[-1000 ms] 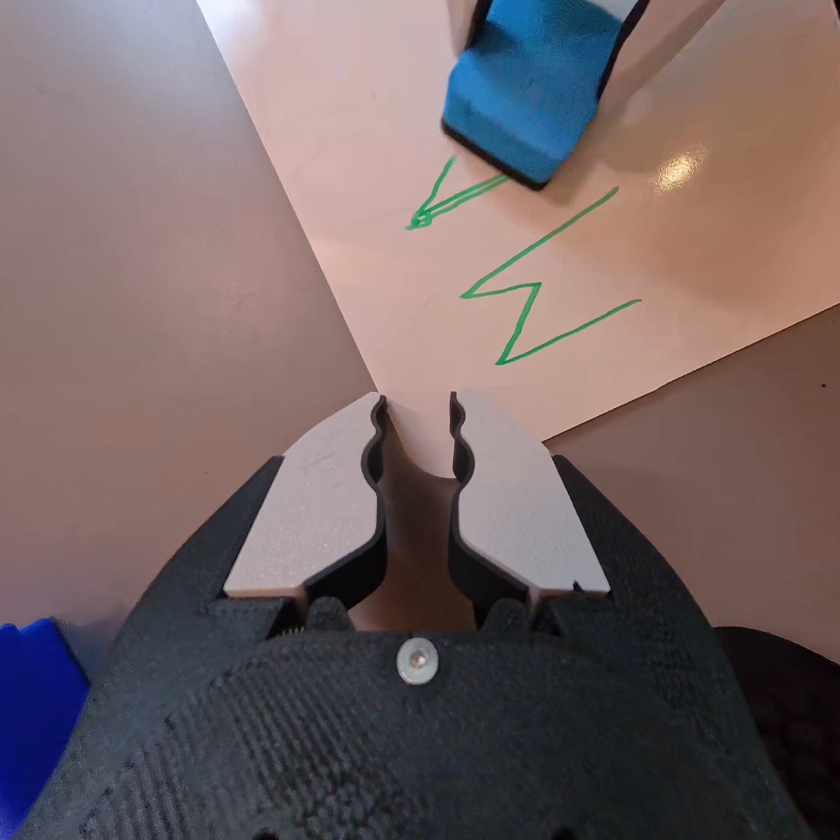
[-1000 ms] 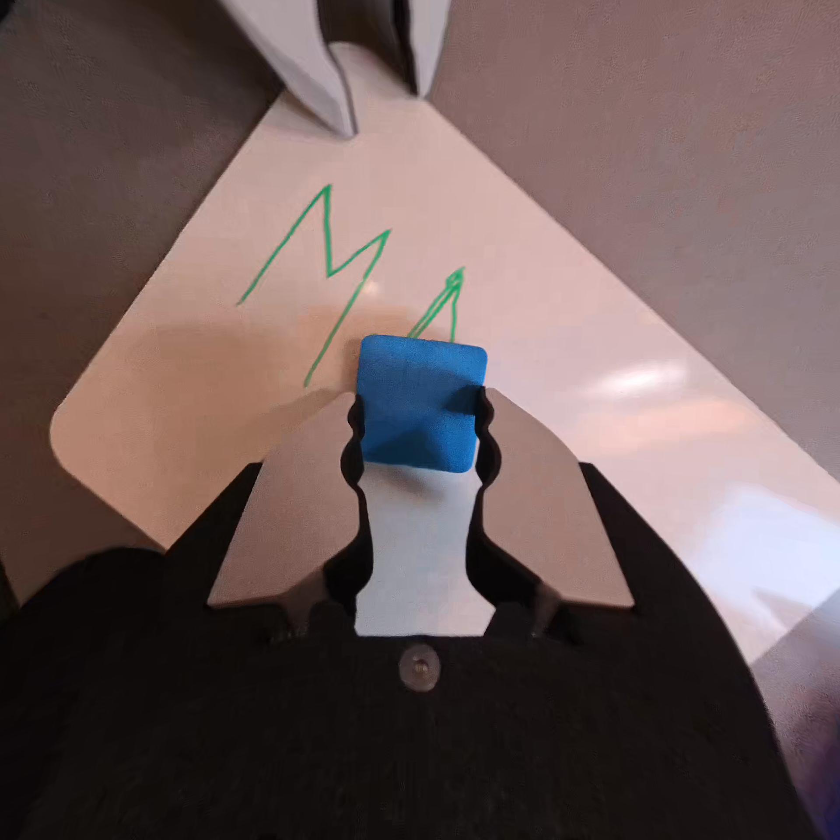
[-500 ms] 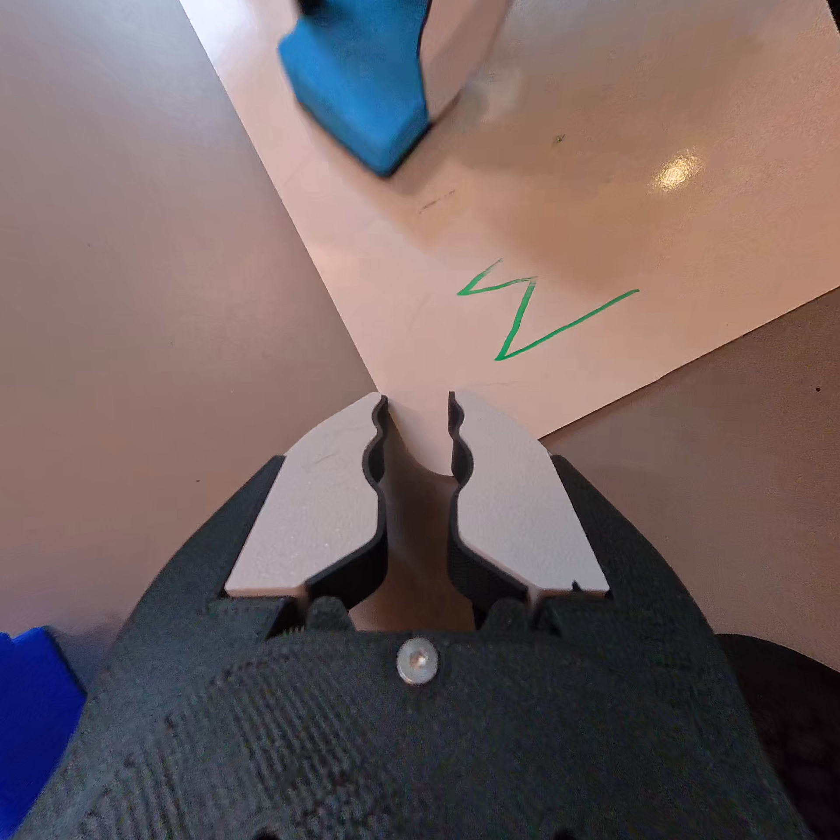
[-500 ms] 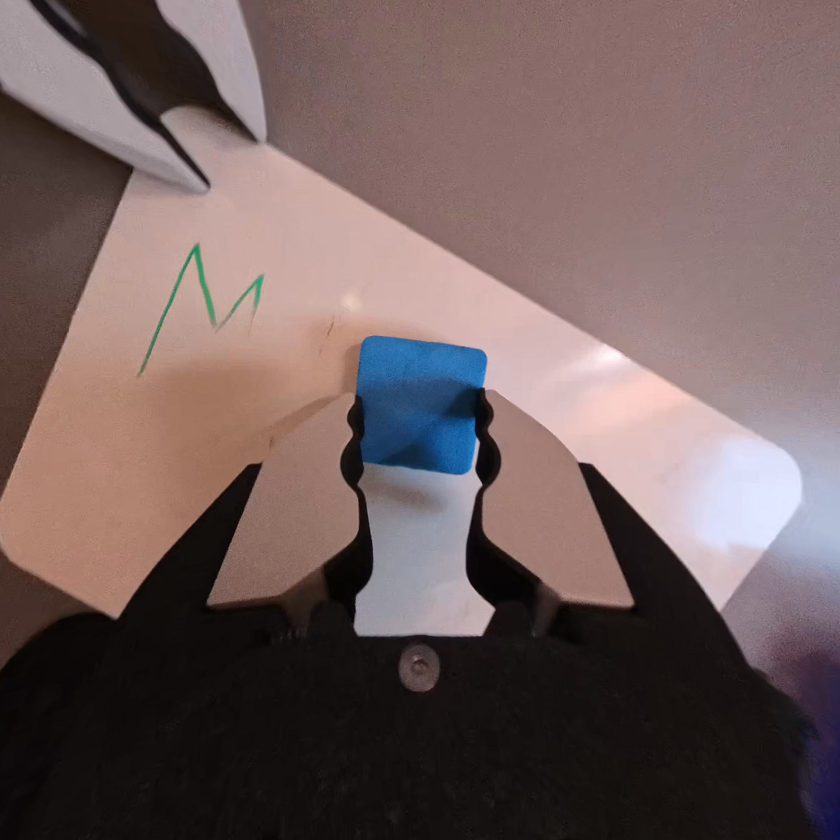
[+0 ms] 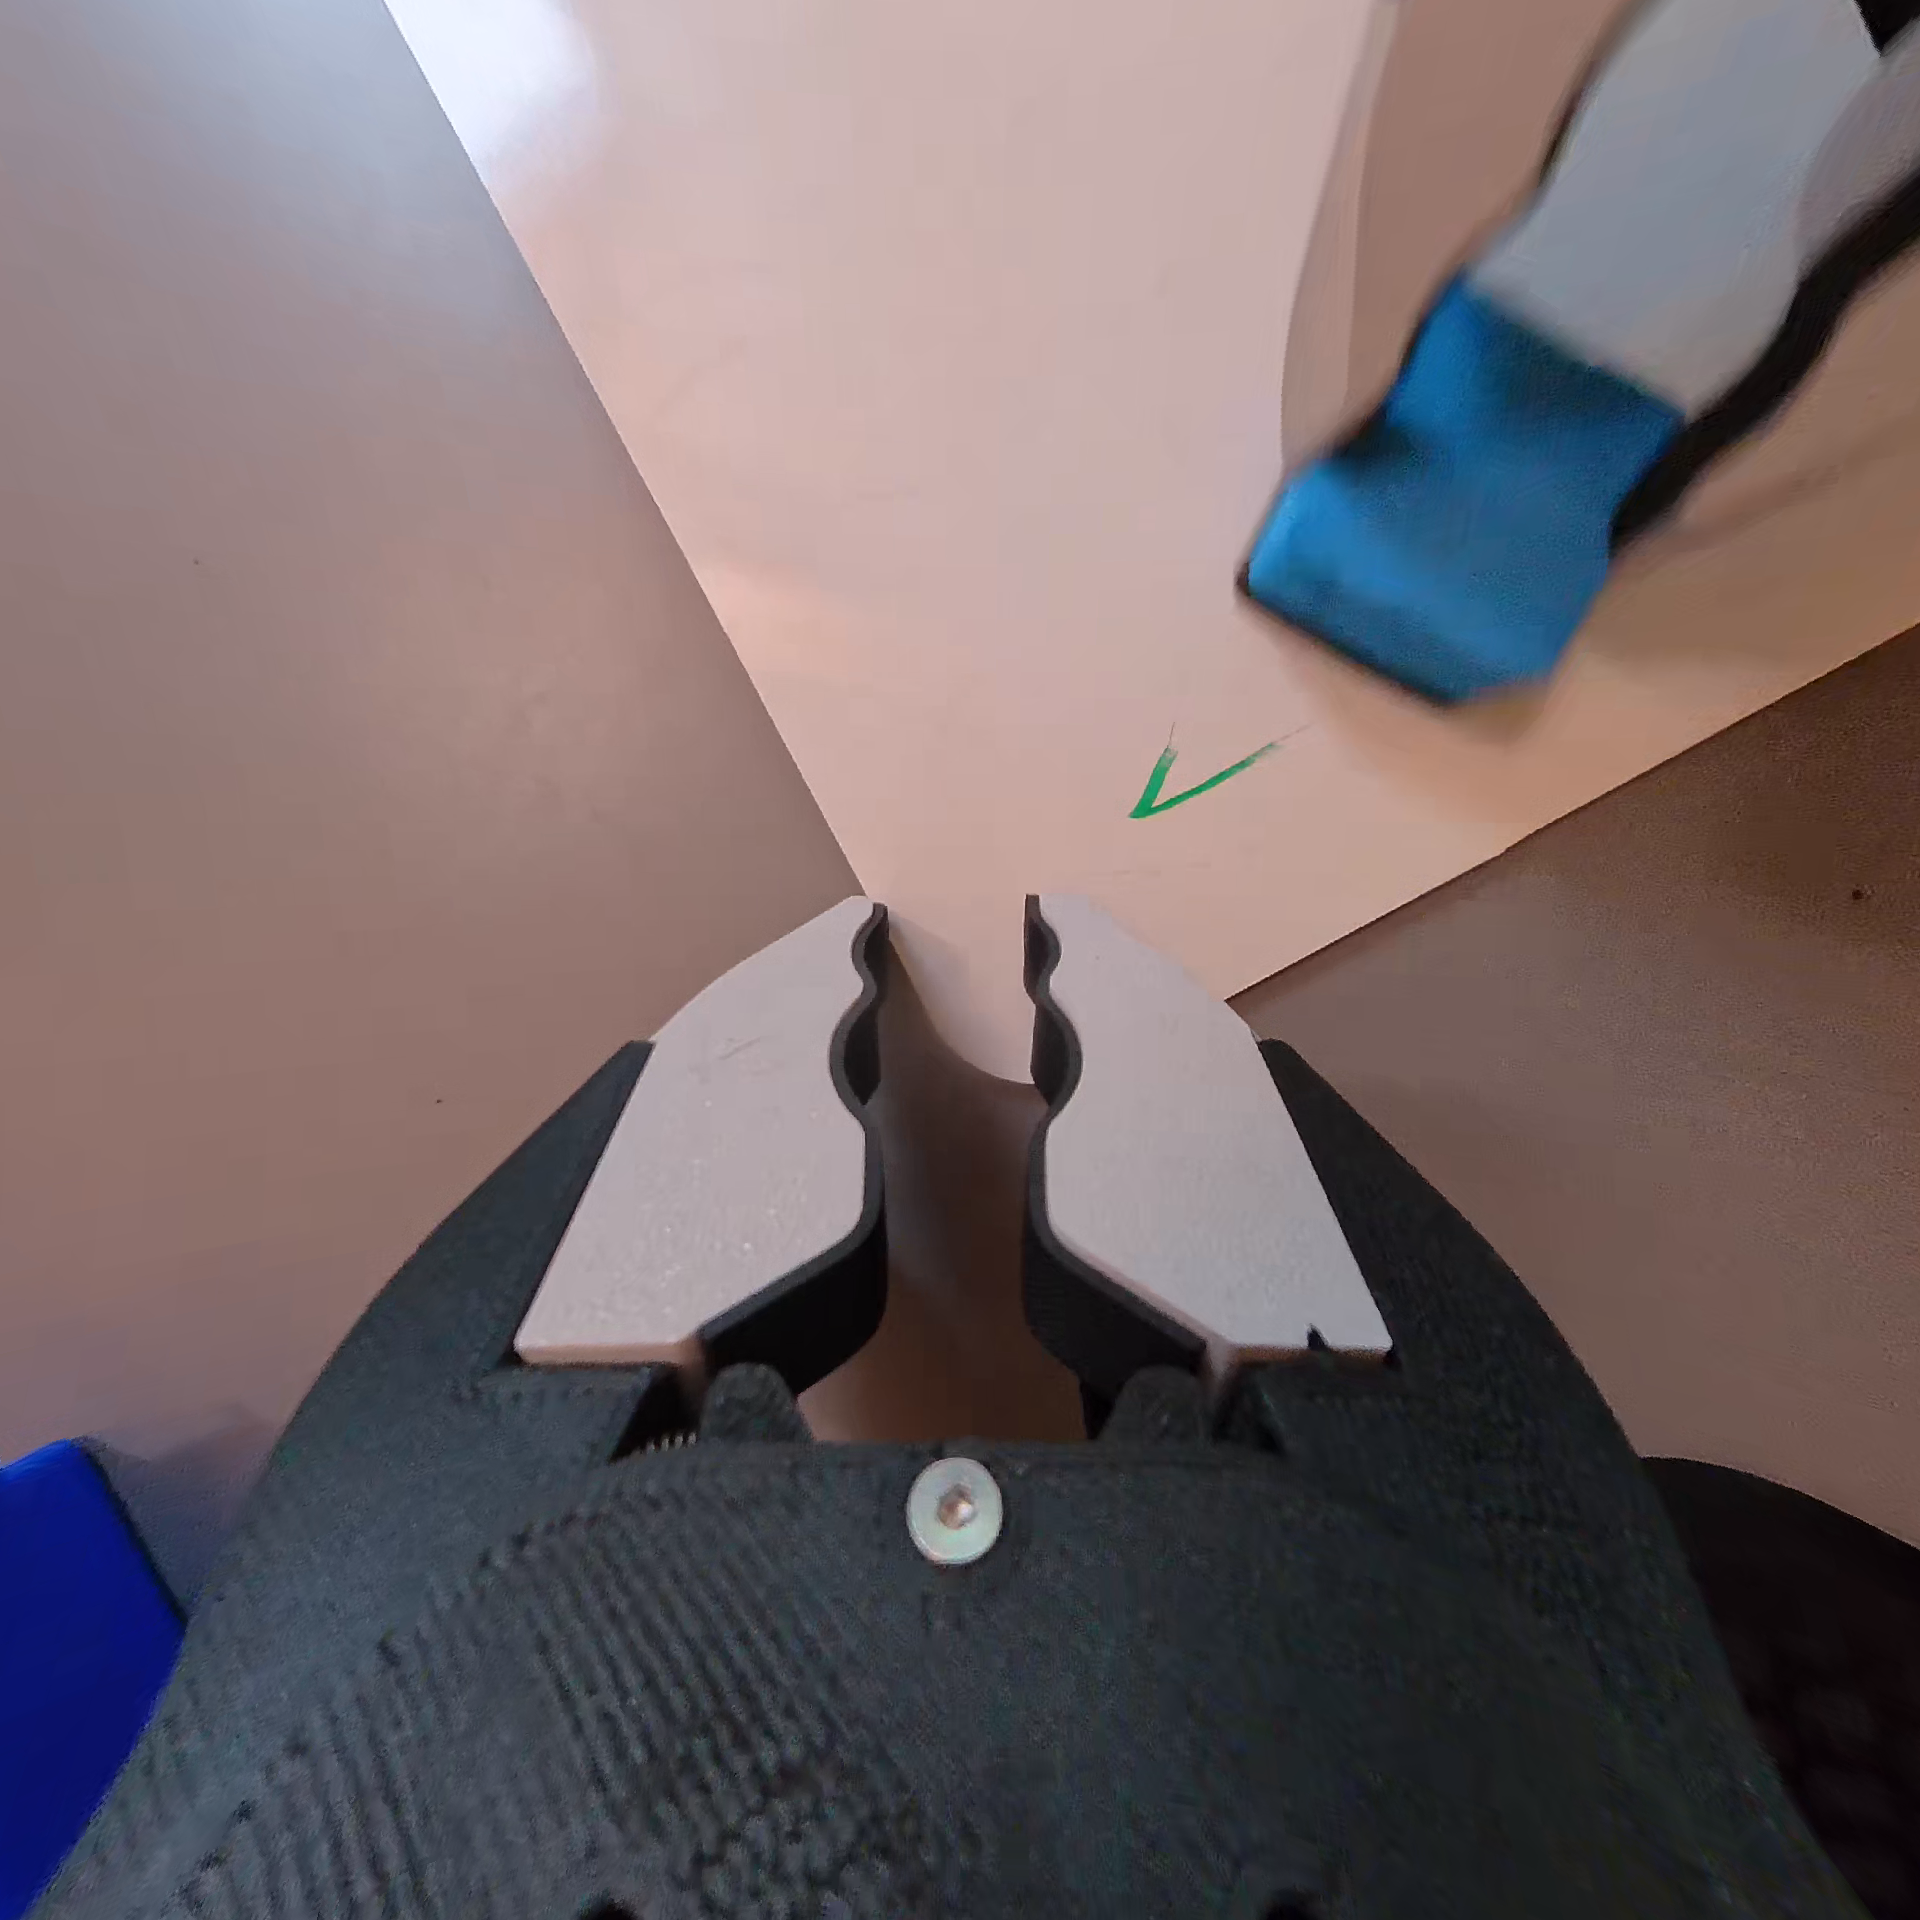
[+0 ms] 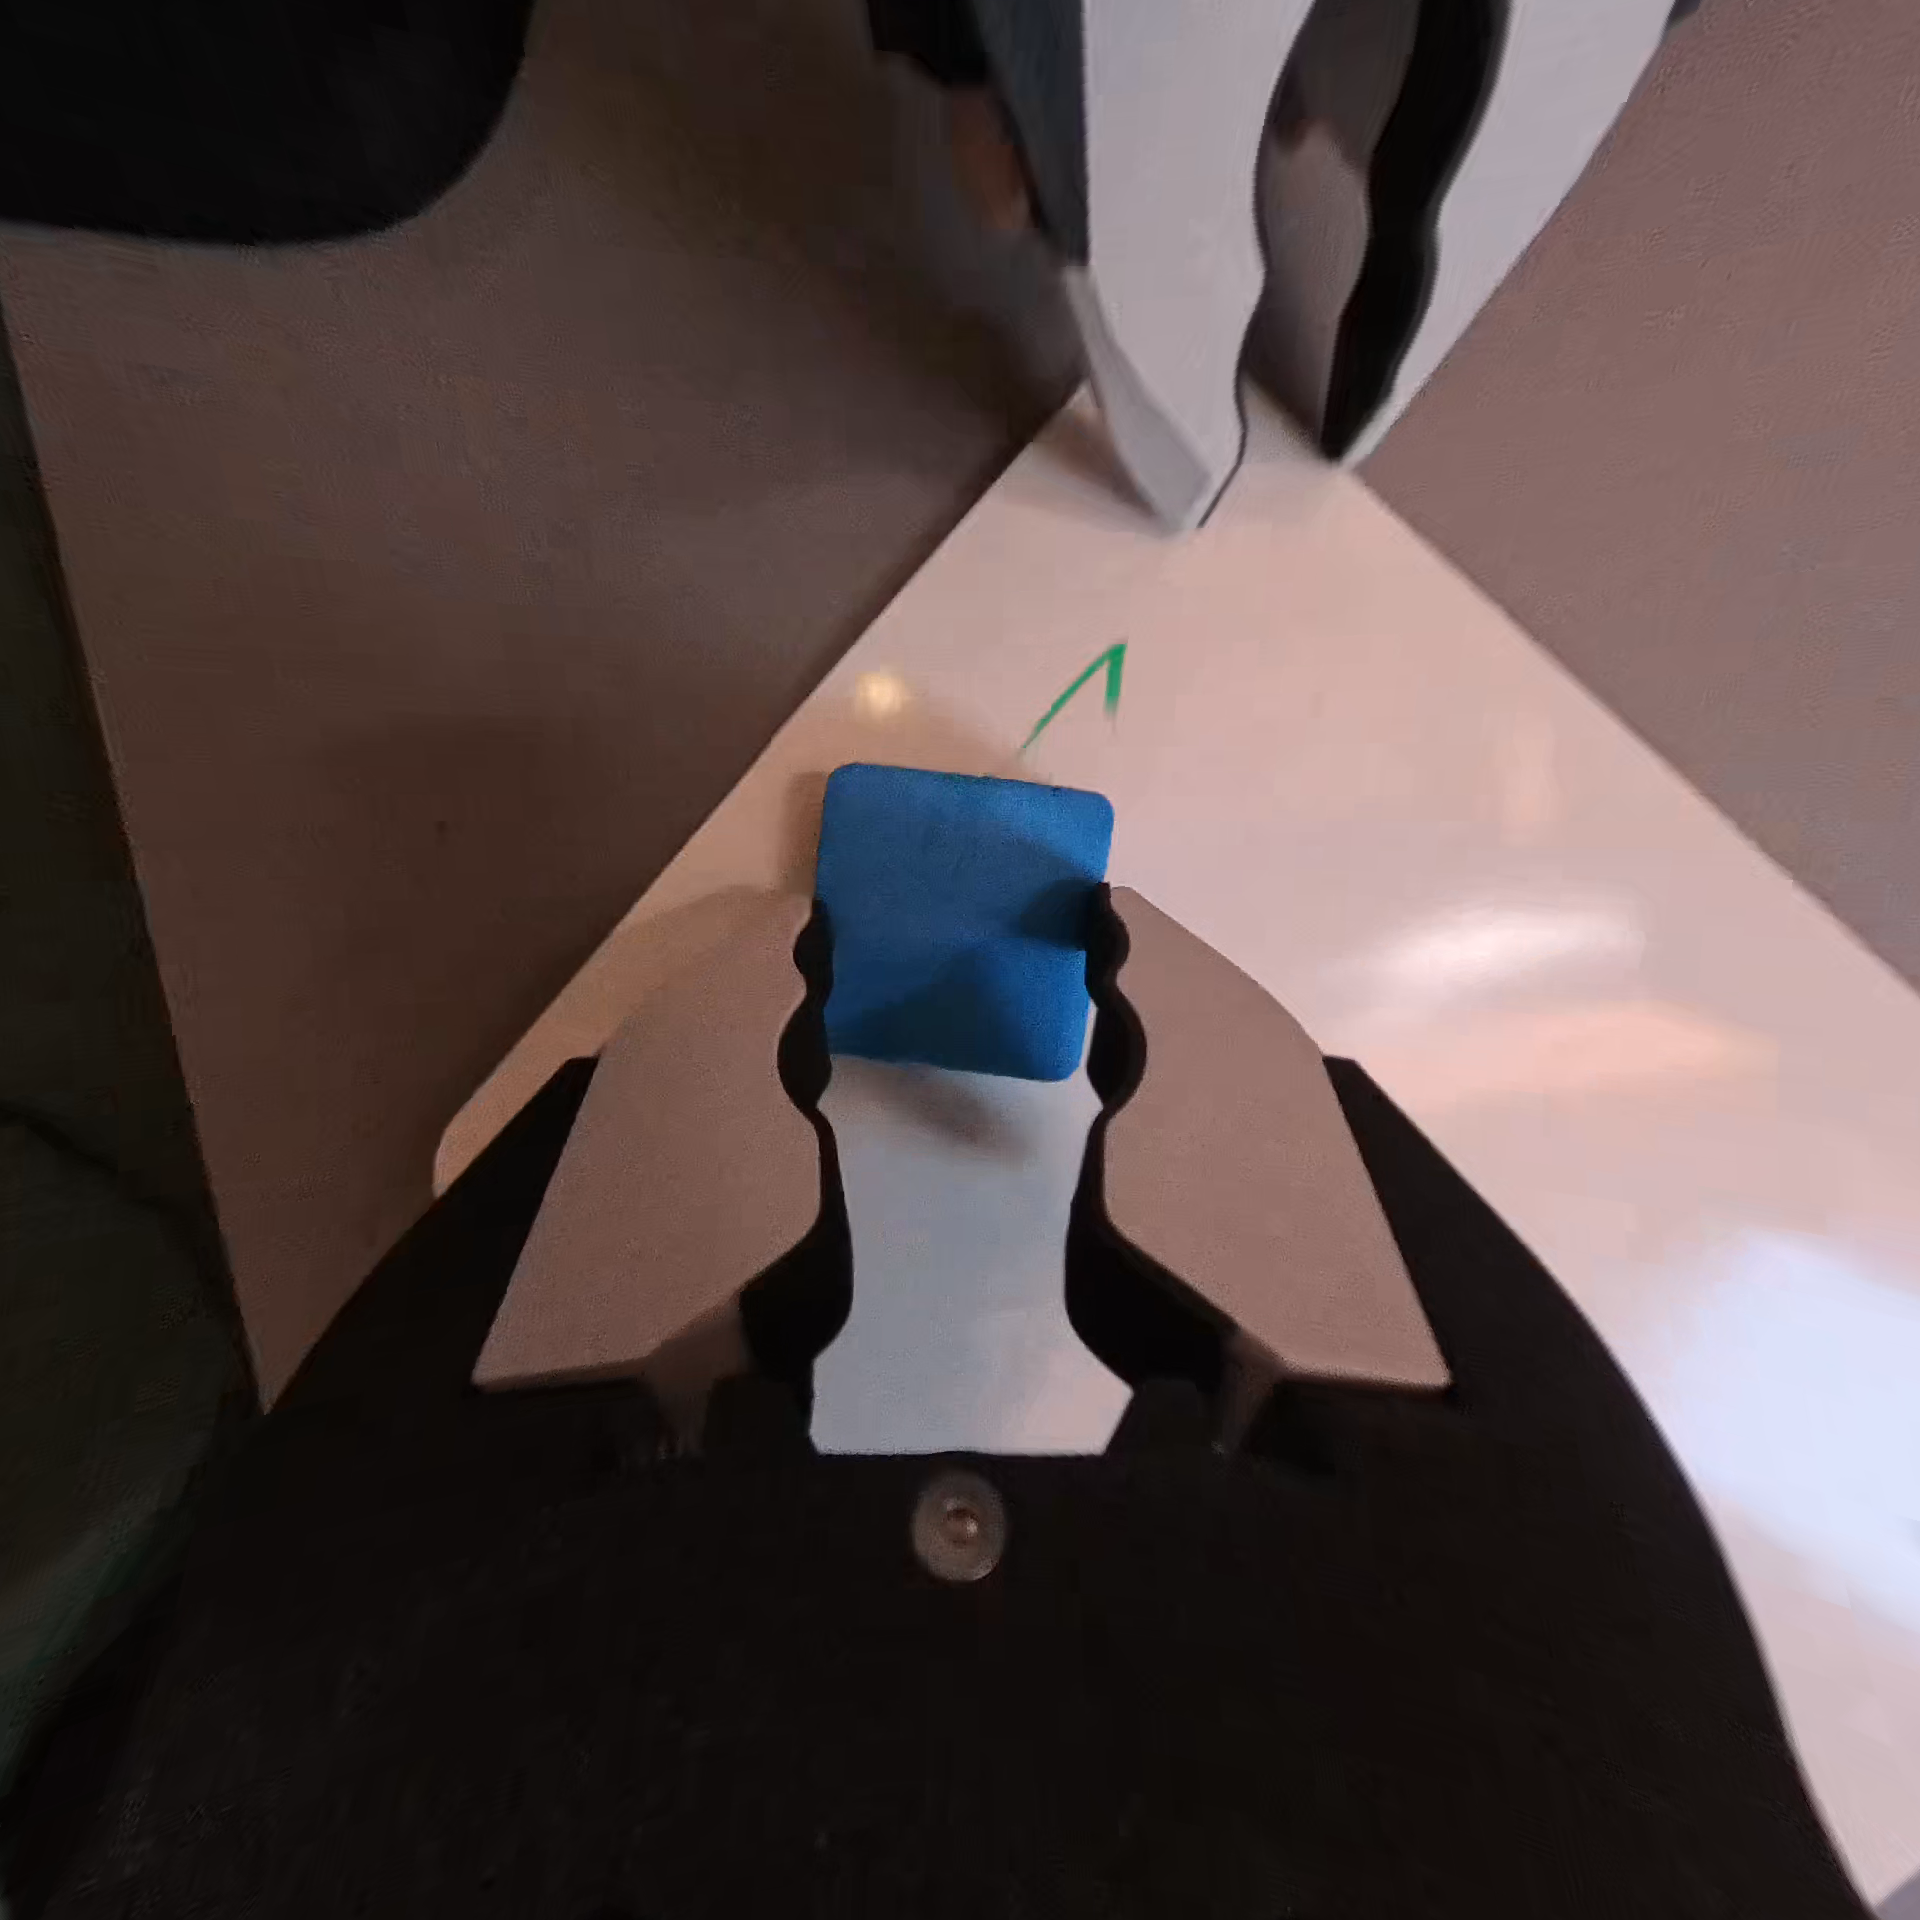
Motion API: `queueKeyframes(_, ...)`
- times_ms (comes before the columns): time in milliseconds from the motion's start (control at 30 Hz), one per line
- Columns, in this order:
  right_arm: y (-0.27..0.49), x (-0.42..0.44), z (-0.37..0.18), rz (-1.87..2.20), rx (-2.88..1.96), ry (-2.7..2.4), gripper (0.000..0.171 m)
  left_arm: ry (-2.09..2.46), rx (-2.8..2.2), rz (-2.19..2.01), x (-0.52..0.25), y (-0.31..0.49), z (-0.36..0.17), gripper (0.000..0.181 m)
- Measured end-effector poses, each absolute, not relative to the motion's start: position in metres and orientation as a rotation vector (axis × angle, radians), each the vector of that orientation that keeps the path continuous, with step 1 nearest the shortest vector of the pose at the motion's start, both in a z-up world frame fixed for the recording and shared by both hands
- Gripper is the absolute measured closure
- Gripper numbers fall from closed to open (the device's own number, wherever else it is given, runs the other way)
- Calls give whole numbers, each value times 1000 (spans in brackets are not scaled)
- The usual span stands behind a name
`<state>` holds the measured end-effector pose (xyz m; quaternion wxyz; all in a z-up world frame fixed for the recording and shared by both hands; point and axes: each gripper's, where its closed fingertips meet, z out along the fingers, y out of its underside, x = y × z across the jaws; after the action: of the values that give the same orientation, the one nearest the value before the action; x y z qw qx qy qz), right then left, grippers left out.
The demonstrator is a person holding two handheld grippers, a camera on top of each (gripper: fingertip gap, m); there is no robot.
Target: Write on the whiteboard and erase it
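Observation:
A white whiteboard lies flat on the table. One short green V-shaped mark is on it, near the corner. My left gripper stands with its tips at that corner, fingers a little apart and nothing between them. My right gripper is shut on a blue eraser and holds it against the whiteboard, just short of the green mark. The eraser is blurred at the right of the left wrist view. The left gripper also shows at the top of the right wrist view.
The whiteboard lies on a brown table. A bright blue object sits at the lower left edge of the left wrist view, and a dark shape at the lower right. Another dark shape is at the top left of the right wrist view.
The eraser has swept back and forth across the board, last towards the right of the left wrist view. Most of the green zigzag is wiped away; only a small V is left. The left gripper has held still.

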<state>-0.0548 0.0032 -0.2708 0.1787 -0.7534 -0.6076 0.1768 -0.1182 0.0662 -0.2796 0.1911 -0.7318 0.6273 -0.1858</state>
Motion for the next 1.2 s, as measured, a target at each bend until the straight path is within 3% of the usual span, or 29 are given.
queueKeyframes(100,57,1,-271,385,-2309,-1468,123,1763,-2053,-525,-118,66,-280,156)
queueKeyframes(167,87,-18,-271,420,-2307,-1388,123,1751,-2058,-527,-118,66,-280,156)
queueKeyframes(267,26,-86,-271,537,-2117,-1661,123,1733,-2052,-547,-118,66,-280,156)
queueKeyframes(333,-3,-79,-271,511,-2086,-1774,123,1729,-2048,-556,-117,66,-280,157)
queueKeyframes(467,68,-59,-271,449,-2239,-1551,123,1725,-2048,-556,-117,66,-280,157)
queueKeyframes(567,39,-102,-271,470,-2109,-1690,123,1735,-2052,-584,-124,65,-280,160)
queueKeyframes(633,22,-86,-272,503,-2119,-1719,123,1711,-2048,-637,-124,64,-280,161)
queueKeyframes(733,68,-53,-272,403,-2254,-1559,123,1721,-2044,-618,-123,64,-280,161)
queueKeyframes(800,81,-75,-272,425,-2231,-1533,123,1716,-2046,-612,-124,64,-280,160)
queueKeyframes(933,27,-83,-272,480,-2146,-1742,123,1725,-2041,-611,-124,62,-280,160)
queueKeyframes(1033,87,-38,-272,359,-2297,-1539,123,1723,-2041,-617,-124,62,-280,160)
queueKeyframes(1100,109,-57,-272,393,-2286,-1476,123,1723,-2042,-608,-124,62,-280,160)
queueKeyframes(1200,57,-101,-272,421,-2118,-1678,123,1769,-2033,-646,-126,55,-281,148)
